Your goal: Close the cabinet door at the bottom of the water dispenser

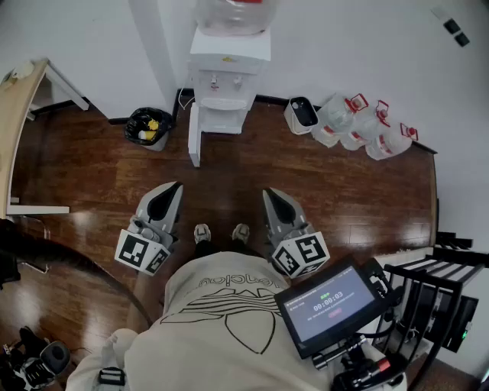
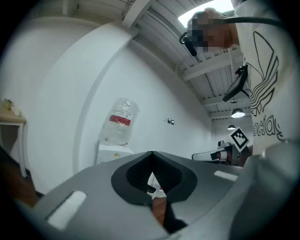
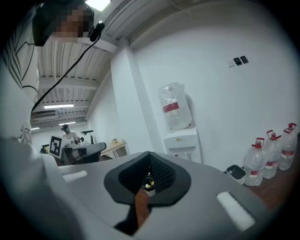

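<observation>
Plainly, the left gripper (image 2: 151, 155) has its jaws pressed together at the tips with nothing caught between them. Only a narrow slit below the tips lets a strip of white appliance and brown floor show through. The right gripper (image 3: 149, 154) is the same, jaws met at the tips and empty, and through its slit shows a black bin with yellow scraps in it.

In the head view both grippers are held side by side above the person's shoes (image 1: 221, 233), tips pointing toward the far wall and well apart from everything there.

The water dispenser (image 1: 228, 80) stands at the far edge of the wooden floor (image 1: 99, 176), against the white wall, with a large clear bottle (image 1: 233, 14) on top. Its cabinet door (image 1: 194, 136) at the bottom stands open, swung out toward the person on the dispenser's left side.

The black bin (image 1: 148, 127) sits just left of the door. To the dispenser's right along the same edge are a small white bin (image 1: 301, 114) and a cluster of clear water jugs (image 1: 359, 128) with red caps.

A lit screen (image 1: 332, 304) sits near the person's right side.
</observation>
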Tool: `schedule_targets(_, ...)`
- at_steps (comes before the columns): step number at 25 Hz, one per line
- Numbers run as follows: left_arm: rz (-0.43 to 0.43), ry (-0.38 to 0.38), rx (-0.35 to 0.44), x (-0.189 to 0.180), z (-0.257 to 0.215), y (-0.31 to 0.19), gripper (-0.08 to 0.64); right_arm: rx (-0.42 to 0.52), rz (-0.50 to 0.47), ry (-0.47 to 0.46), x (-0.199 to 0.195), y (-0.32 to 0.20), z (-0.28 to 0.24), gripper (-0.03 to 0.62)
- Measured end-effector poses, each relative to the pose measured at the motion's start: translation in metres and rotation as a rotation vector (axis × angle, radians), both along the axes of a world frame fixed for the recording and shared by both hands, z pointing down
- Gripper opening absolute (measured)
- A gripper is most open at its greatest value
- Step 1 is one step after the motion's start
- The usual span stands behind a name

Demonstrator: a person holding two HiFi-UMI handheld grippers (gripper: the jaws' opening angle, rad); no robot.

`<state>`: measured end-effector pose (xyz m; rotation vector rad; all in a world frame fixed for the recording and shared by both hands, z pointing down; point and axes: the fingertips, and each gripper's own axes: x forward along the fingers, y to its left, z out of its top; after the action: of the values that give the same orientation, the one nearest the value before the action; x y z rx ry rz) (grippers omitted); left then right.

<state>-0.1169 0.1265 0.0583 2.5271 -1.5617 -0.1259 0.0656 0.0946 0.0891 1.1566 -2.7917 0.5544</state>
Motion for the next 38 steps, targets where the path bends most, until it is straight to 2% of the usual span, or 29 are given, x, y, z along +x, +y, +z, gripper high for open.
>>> schedule_targets(4,-0.088,-0.014,-0.052,-0.036,0.017,-0.005,0.020,-0.016,0.033,0.008,-0.014,-0.006,0.010,0.003)
schedule_targets(5,-0.103,-0.037,-0.048,-0.045,0.021,-0.007,0.020,-0.017,0.035,0.018,-0.017,-0.008,0.013,0.003)
schedule_targets(7,-0.146,-0.131,-0.003,-0.070,0.023,-0.013,0.020,-0.012,0.018,0.057,-0.026,-0.011,0.016,0.003)
schedule_targets(9,-0.236,-0.197,0.049,-0.111,0.020,-0.019,0.020,0.005,-0.026,0.117,-0.035,-0.016,0.018,0.003)
schedule_targets(11,-0.305,-0.166,0.072,-0.148,0.015,-0.019,0.020,0.022,-0.056,0.174,-0.040,-0.021,0.020,0.003)
schedule_targets(13,-0.283,-0.143,0.055,-0.162,0.020,-0.017,0.020,0.029,-0.052,0.199,-0.043,-0.027,0.023,0.003)
schedule_targets(17,-0.100,-0.224,-0.022,-0.142,0.064,-0.019,0.019,0.028,-0.016,0.174,-0.049,-0.034,0.034,0.003)
schedule_targets(21,-0.058,-0.251,-0.087,-0.127,0.122,-0.044,0.019,0.008,0.031,0.148,-0.041,-0.045,0.079,0.003)
schedule_targets(24,-0.052,-0.205,-0.094,-0.107,0.163,-0.074,0.020,0.004,0.080,0.135,-0.026,-0.067,0.129,0.003)
schedule_targets(28,-0.049,-0.062,-0.100,-0.070,0.202,-0.116,0.020,0.003,0.110,0.097,-0.013,-0.096,0.175,0.003)
schedule_targets(30,-0.021,-0.010,-0.116,-0.042,0.219,-0.132,0.019,0.016,0.110,0.091,-0.010,-0.106,0.194,0.003)
schedule_targets(32,0.051,-0.012,-0.118,-0.010,0.242,-0.141,0.018,0.043,0.084,0.103,-0.014,-0.116,0.223,0.003)
schedule_targets(35,0.152,-0.072,-0.118,0.020,0.285,-0.149,0.019,0.067,0.064,0.109,-0.017,-0.135,0.271,0.003)
schedule_targets(38,0.138,-0.075,-0.135,0.016,0.329,-0.168,0.018,0.054,0.063,0.092,-0.018,-0.157,0.311,0.003)
